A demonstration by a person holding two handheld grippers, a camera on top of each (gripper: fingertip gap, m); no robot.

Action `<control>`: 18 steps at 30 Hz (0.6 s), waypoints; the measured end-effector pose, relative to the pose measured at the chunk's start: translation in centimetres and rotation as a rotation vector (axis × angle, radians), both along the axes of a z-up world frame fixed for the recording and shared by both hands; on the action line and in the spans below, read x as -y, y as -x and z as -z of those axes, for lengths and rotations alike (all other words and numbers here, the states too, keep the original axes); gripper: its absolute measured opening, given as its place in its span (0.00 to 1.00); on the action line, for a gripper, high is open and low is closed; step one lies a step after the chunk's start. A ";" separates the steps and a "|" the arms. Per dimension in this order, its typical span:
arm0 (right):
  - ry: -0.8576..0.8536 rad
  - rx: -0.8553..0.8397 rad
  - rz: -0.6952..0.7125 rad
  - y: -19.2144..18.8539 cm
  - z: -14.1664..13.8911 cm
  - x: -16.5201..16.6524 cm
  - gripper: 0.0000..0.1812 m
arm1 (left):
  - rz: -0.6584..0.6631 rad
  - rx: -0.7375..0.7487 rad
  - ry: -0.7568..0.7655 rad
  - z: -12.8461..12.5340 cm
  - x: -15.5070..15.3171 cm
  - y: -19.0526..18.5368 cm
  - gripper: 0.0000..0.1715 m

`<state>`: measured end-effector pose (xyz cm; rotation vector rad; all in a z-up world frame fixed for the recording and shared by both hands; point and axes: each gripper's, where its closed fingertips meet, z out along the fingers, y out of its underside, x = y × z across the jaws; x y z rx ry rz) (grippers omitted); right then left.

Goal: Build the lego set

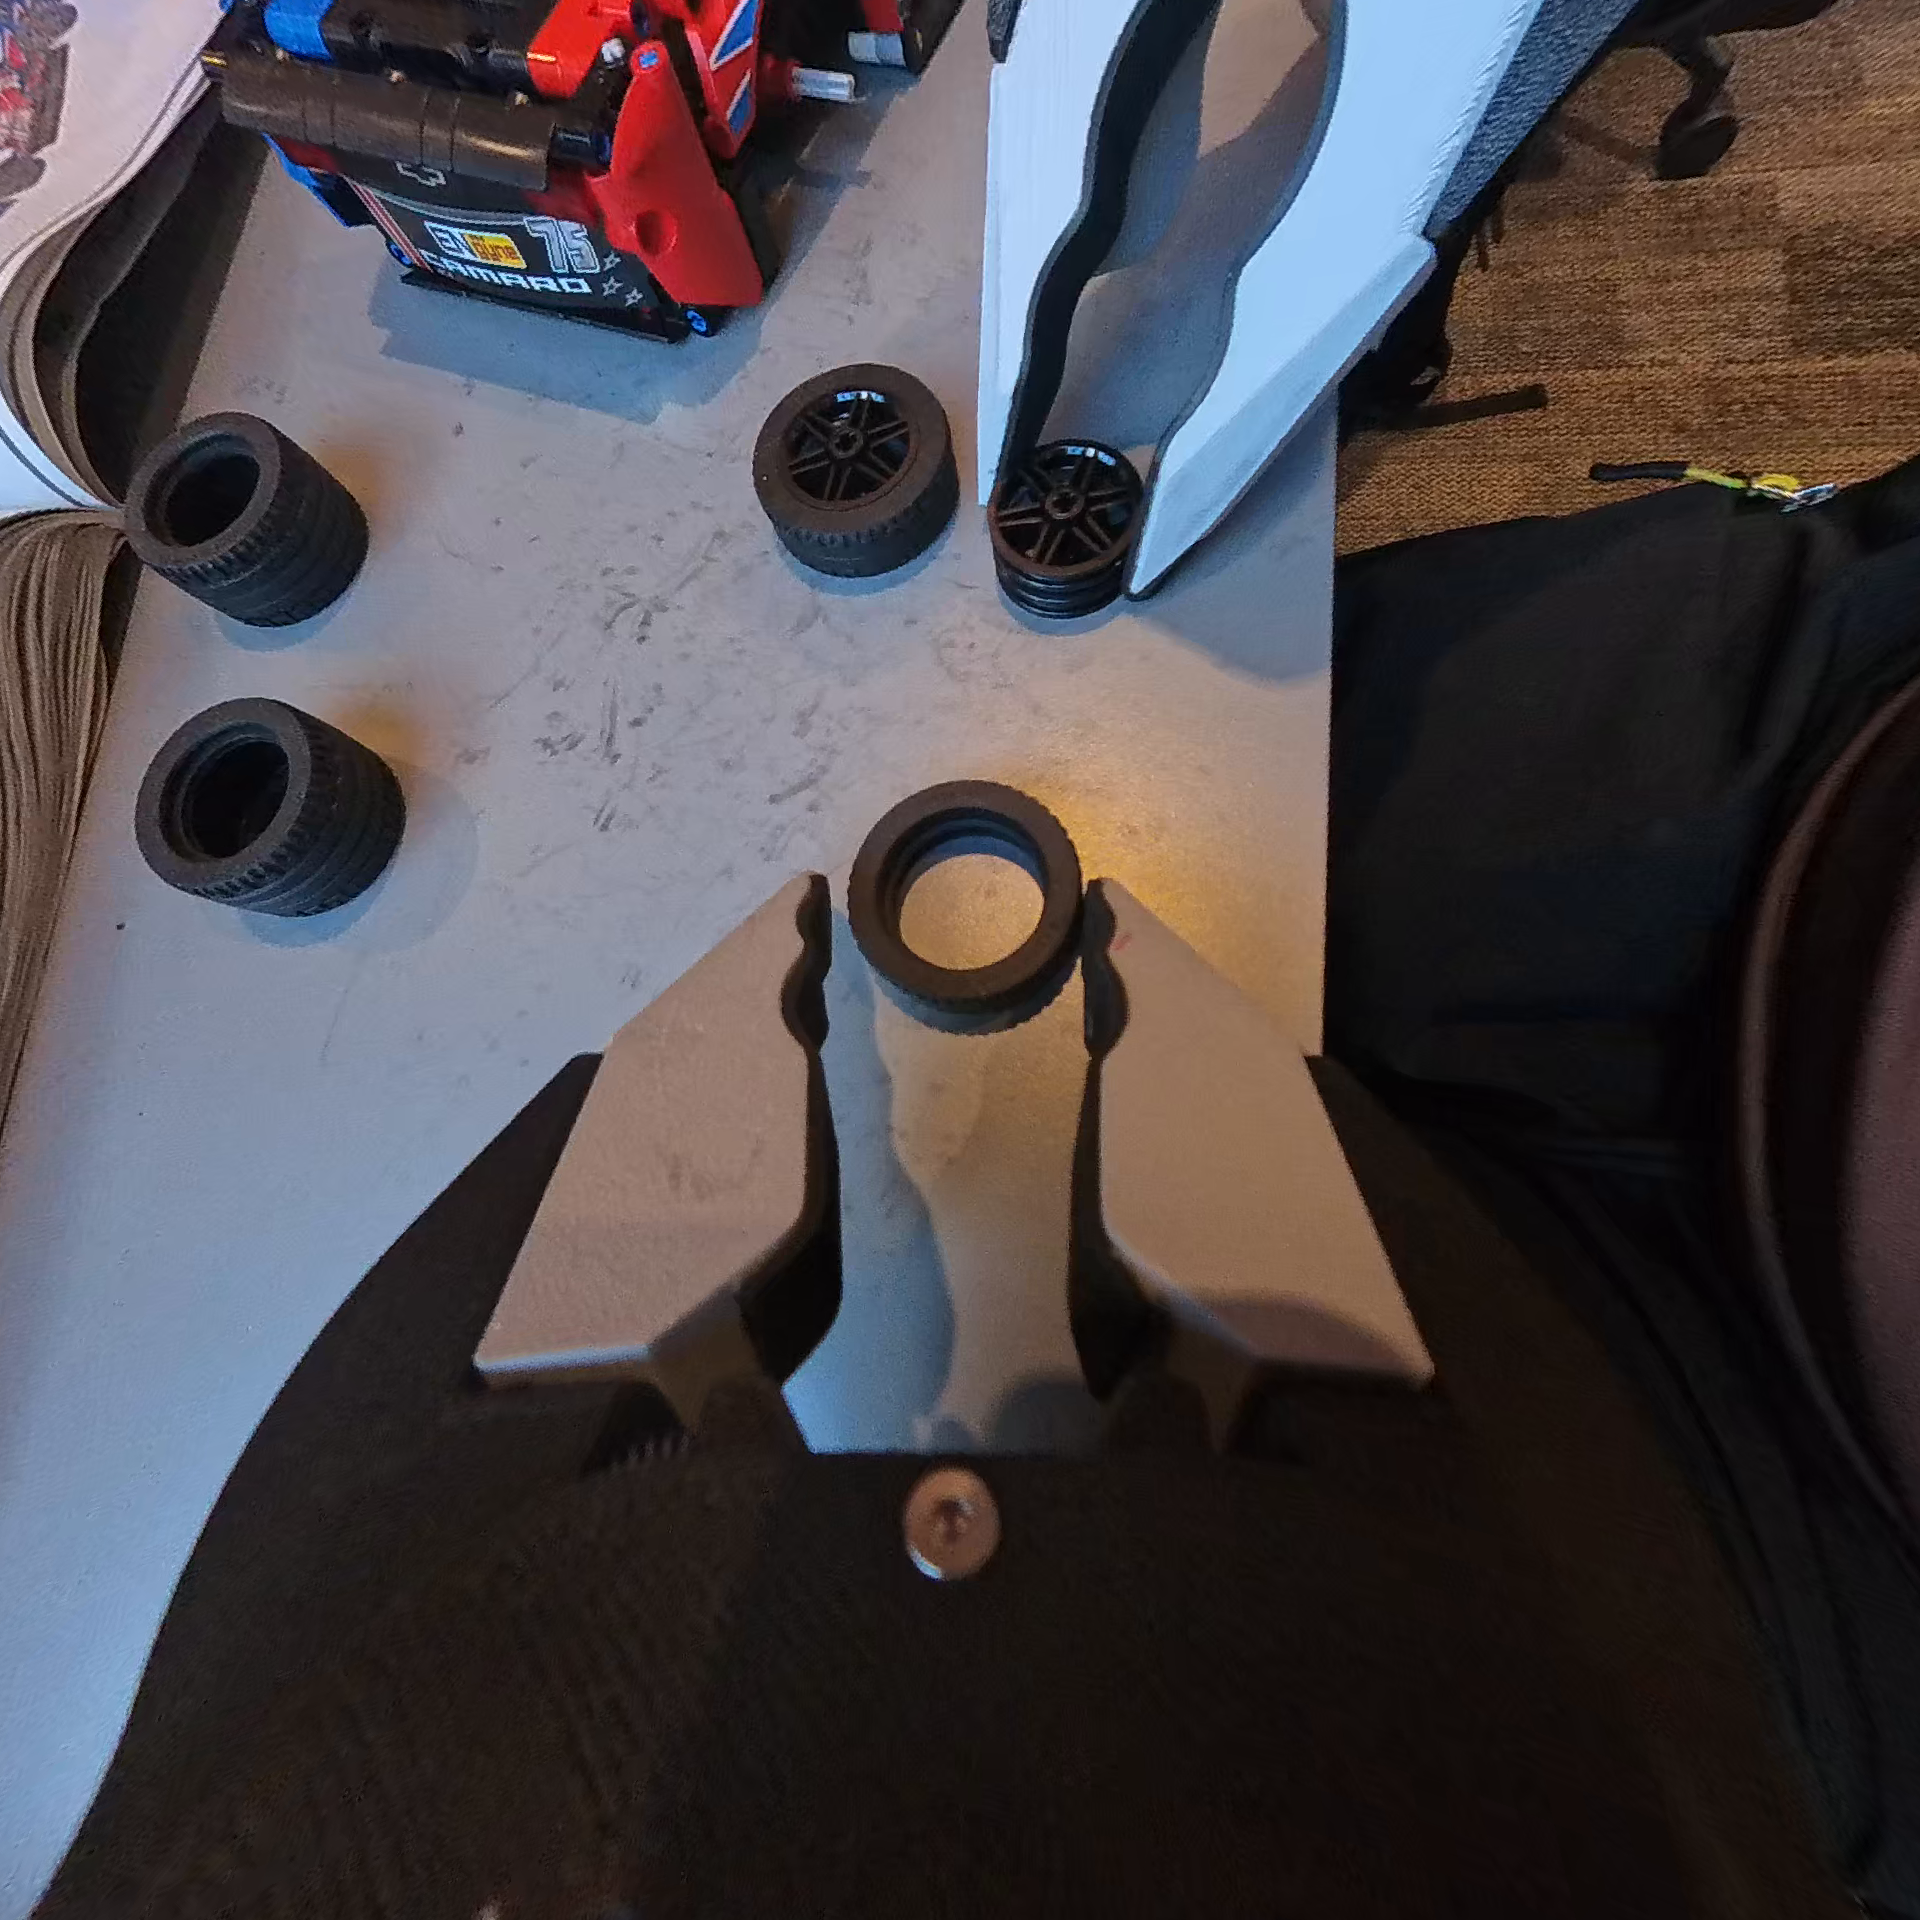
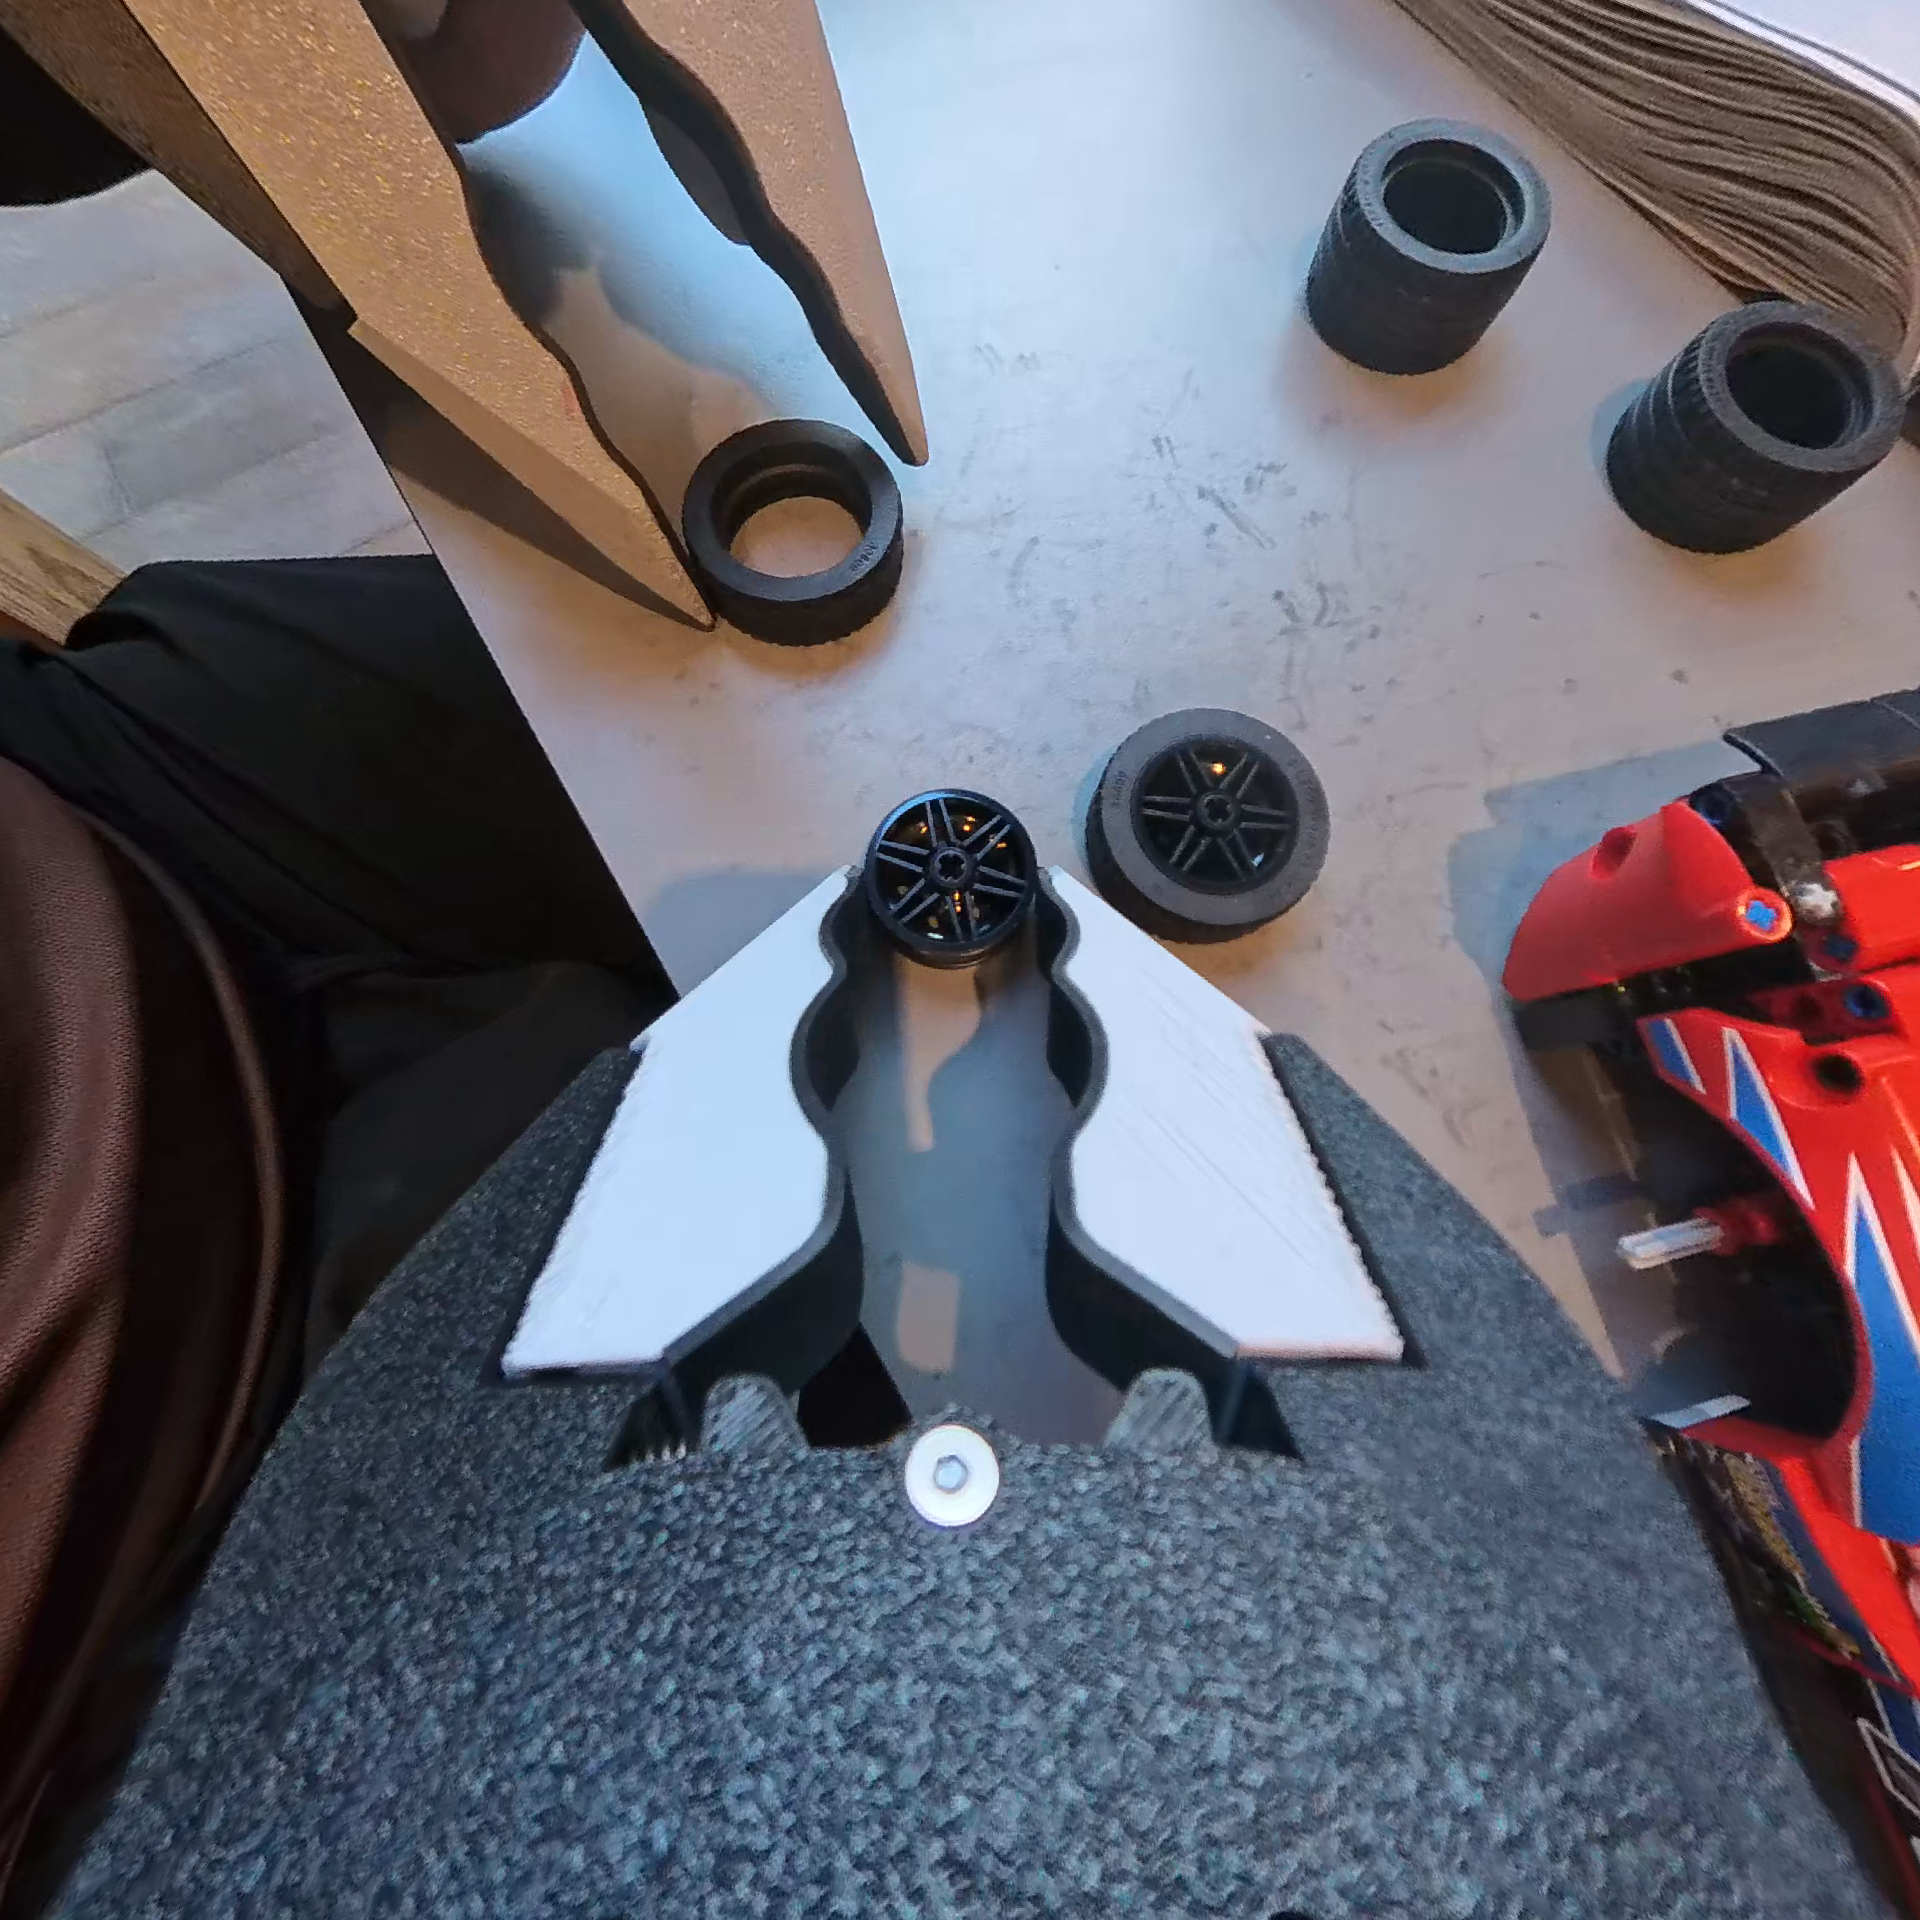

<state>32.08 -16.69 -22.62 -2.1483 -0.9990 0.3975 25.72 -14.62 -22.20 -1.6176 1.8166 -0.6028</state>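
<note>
My left gripper (image 1: 961, 885) has tan fingers and stands open around a loose black tyre (image 1: 966, 1003) that lies flat on the grey table (image 1: 623, 727). One finger touches the tyre and the other is a hair off it. My right gripper (image 2: 945, 876) has white fingers and is shut on a bare black spoked wheel rim (image 2: 951, 894) that rests on the table. An assembled wheel (image 2: 1205, 826), rim inside its tyre, lies next to it. The red, blue and black car model (image 2: 1766, 1091) stands at the right.
Two more loose tyres (image 1: 244, 514) (image 1: 265, 805) lie at the left of the table. The open instruction booklet (image 1: 62, 208) lies at the far left. The table's edge (image 1: 1330, 727) runs just right of both grippers, with a person's dark clothing (image 1: 1558, 831) beyond. About 8 centimeters separates my left fingertips from my right.
</note>
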 end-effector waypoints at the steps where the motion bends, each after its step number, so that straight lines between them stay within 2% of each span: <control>1: -0.002 0.001 -0.001 0.0 0.0 0.0 0.16 | -0.001 0.000 0.000 0.0 0.0 0.0 0.27; 18: -0.003 0.000 0.002 0.0 0.0 0.0 0.16 | -0.012 -0.016 -0.039 -0.1 0.1 0.0 0.26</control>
